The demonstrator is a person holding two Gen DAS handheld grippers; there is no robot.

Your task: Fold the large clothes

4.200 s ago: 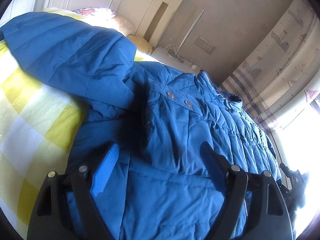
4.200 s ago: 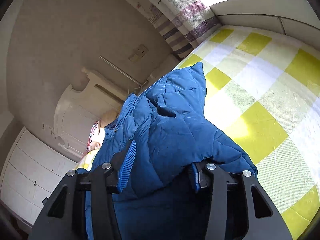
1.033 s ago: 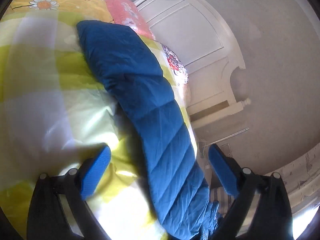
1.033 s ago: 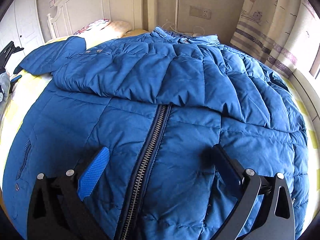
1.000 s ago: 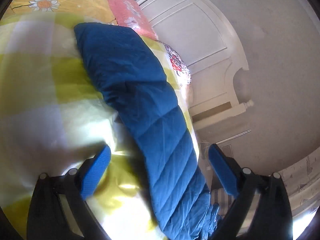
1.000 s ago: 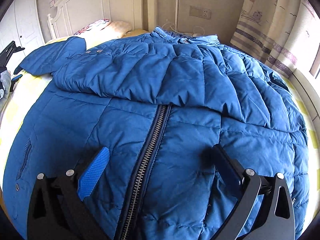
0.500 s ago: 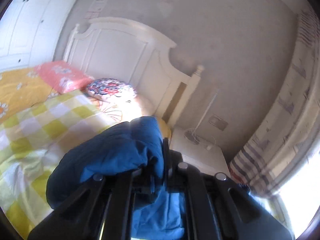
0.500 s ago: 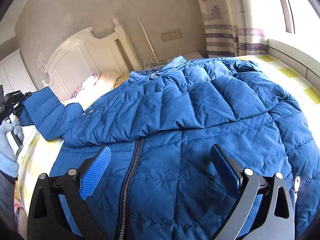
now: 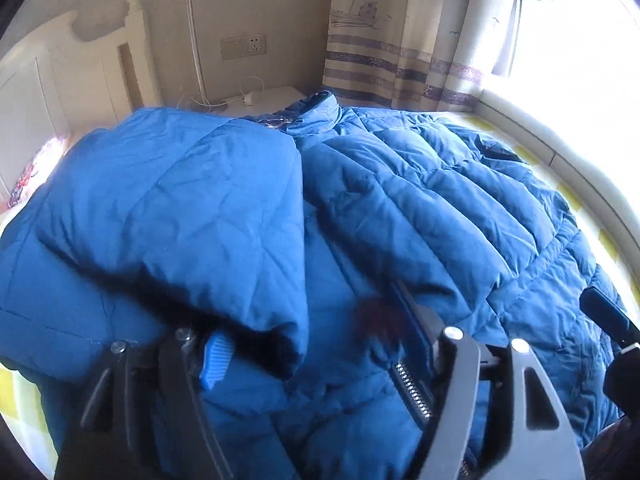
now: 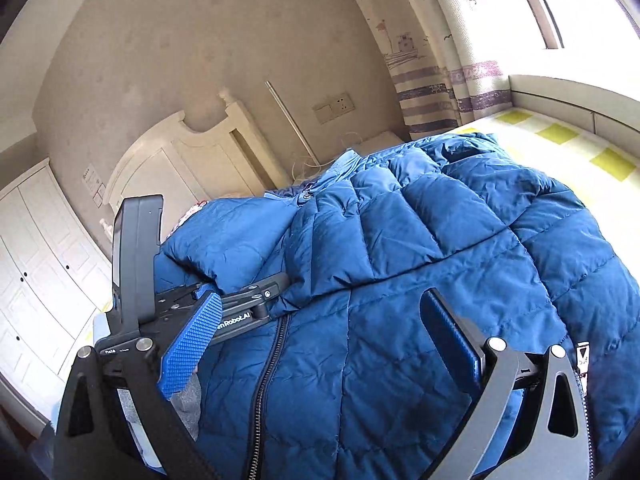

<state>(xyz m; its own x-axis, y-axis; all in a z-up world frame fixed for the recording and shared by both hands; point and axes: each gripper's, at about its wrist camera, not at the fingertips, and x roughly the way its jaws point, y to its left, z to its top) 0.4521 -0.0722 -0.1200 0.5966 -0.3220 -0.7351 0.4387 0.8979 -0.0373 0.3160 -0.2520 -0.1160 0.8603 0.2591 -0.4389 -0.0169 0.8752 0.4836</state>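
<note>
A large blue quilted jacket (image 9: 420, 200) lies face up on the bed, zipper (image 10: 264, 376) down its middle. Its left sleeve (image 9: 192, 216) is folded across the chest, the cuff end lying between my left gripper's (image 9: 312, 344) open fingers. The right sleeve (image 10: 420, 232) is also folded across the front. My right gripper (image 10: 320, 344) is open and empty, hovering over the lower front of the jacket. The left gripper also shows in the right wrist view (image 10: 240, 300), at the sleeve cuff.
The bed has a yellow and white checked sheet (image 10: 560, 148). A white headboard (image 10: 180, 168), a nightstand (image 9: 264, 94) with cables, a wall socket (image 9: 244, 46) and striped curtains (image 9: 400, 40) stand behind. White wardrobe doors (image 10: 36, 264) are at the left.
My left gripper carried the left sleeve from out on the bed over onto the jacket's chest and has opened. My right gripper stayed open over the lower front and tilted up.
</note>
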